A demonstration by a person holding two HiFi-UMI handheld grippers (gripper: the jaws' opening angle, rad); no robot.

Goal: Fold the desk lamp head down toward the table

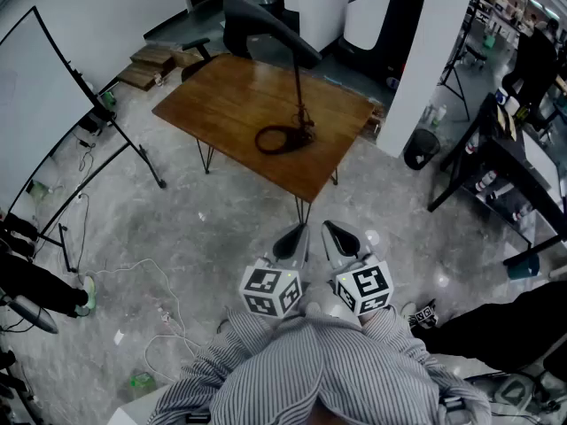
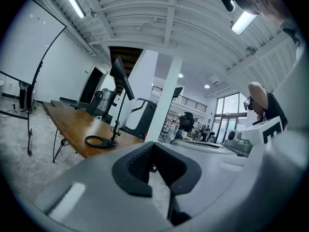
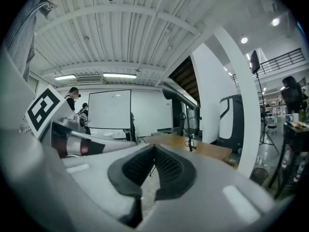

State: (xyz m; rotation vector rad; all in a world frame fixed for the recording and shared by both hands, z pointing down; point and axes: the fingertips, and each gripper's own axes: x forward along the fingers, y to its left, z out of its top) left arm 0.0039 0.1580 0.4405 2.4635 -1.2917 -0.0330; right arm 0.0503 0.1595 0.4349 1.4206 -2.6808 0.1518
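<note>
A black desk lamp stands on the wooden table (image 1: 230, 104). Its ring base (image 1: 282, 139) lies near the table's front edge, its thin stem (image 1: 299, 91) rises upright, and its long head (image 1: 266, 23) juts out level over the table. Both grippers hang close to my chest, well short of the table. My left gripper (image 1: 290, 242) is shut and holds nothing. My right gripper (image 1: 338, 237) is shut and empty too. The left gripper view shows the lamp (image 2: 118, 88) far off on the table (image 2: 72, 124); in the right gripper view the lamp head (image 3: 179, 94) shows above the table (image 3: 193, 146).
A whiteboard on a stand (image 1: 44, 104) is at the left, with cables (image 1: 159, 299) on the concrete floor. A white pillar (image 1: 425, 51) and a black bin (image 1: 420, 147) stand right of the table. Dark desks (image 1: 505, 166) fill the right side, and people stand far off.
</note>
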